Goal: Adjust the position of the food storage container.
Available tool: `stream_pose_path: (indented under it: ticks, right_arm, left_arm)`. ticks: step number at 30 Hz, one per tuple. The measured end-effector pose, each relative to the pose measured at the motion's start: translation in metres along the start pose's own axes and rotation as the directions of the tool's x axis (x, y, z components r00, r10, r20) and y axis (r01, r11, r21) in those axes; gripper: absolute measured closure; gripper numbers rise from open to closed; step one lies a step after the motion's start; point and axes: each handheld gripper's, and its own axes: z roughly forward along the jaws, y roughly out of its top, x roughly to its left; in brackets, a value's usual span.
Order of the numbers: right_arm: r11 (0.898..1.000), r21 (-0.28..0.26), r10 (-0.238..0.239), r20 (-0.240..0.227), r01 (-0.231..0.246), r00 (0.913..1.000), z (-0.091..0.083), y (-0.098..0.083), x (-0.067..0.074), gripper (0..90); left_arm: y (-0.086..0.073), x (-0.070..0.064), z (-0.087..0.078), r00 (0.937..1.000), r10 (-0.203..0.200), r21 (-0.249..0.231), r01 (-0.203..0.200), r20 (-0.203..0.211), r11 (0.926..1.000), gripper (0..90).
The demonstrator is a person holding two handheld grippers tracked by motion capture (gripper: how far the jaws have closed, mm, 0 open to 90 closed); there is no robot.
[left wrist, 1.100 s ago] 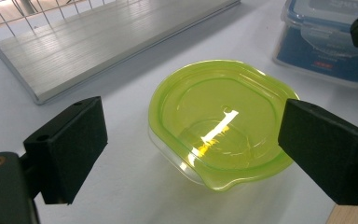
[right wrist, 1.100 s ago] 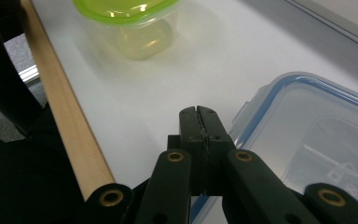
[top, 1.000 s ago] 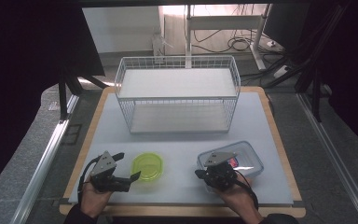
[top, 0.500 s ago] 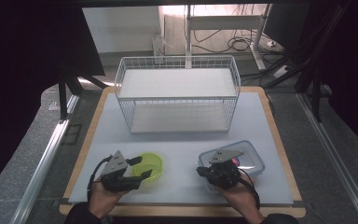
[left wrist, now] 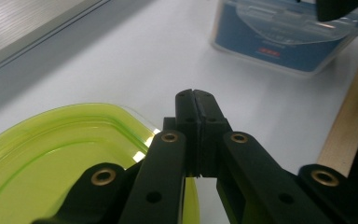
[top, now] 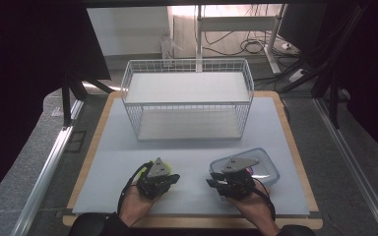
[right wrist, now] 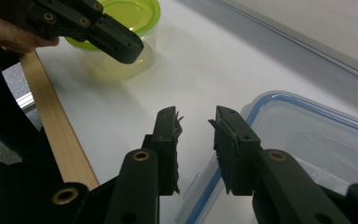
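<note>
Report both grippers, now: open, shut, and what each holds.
Left gripper: shut, jaws together beside the green-lidded container, nothing visibly between them.
Right gripper: open, jaws just opening over the rim of the blue-rimmed clear container, holding nothing.

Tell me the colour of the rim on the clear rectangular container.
Blue; the container's rim shows best in the right gripper view.

Round green tub (right wrist: 123,35); blue-rimmed box (right wrist: 307,149)

Hidden and cut off

From above, the left gripper (top: 158,178) covers nearly all the green tub (top: 163,169); the right gripper (top: 232,181) hides part of the clear box (top: 268,169), its label too small to read.
</note>
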Motion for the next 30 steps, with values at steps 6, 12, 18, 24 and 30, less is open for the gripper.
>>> stream_pose_path:
  ticks: [6,12,18,24,30]
  right_arm:
    - [1.000,0.002,-0.001,0.006,0.001,1.0000,-0.001,-0.001,0.000,68.9]
    - [1.000,0.005,0.005,0.013,-0.006,0.9999,-0.003,-0.002,-0.004,68.6]
    - [1.000,0.007,0.014,0.010,-0.014,0.9999,-0.004,-0.002,-0.006,68.7]
    - [1.000,0.010,0.015,0.010,-0.016,0.9998,-0.003,-0.003,-0.006,68.6]
    - [1.000,0.012,0.020,0.024,-0.020,0.9995,-0.007,-0.003,-0.011,69.6]
  left_arm:
    - [-0.005,0.012,-0.005,0.9990,-0.028,0.014,0.029,-0.036,0.9995,90.0]
    - [-0.014,0.028,-0.016,0.9956,-0.051,0.018,0.053,-0.079,0.9984,90.0]
    - [-0.023,0.045,-0.025,0.9887,-0.076,0.031,0.081,-0.130,0.9963,90.0]
    - [-0.030,0.058,-0.033,0.9823,-0.108,0.027,0.114,-0.153,0.9931,90.0]
    - [-0.027,0.051,-0.031,0.9871,-0.102,-0.003,0.103,-0.123,0.9947,87.8]
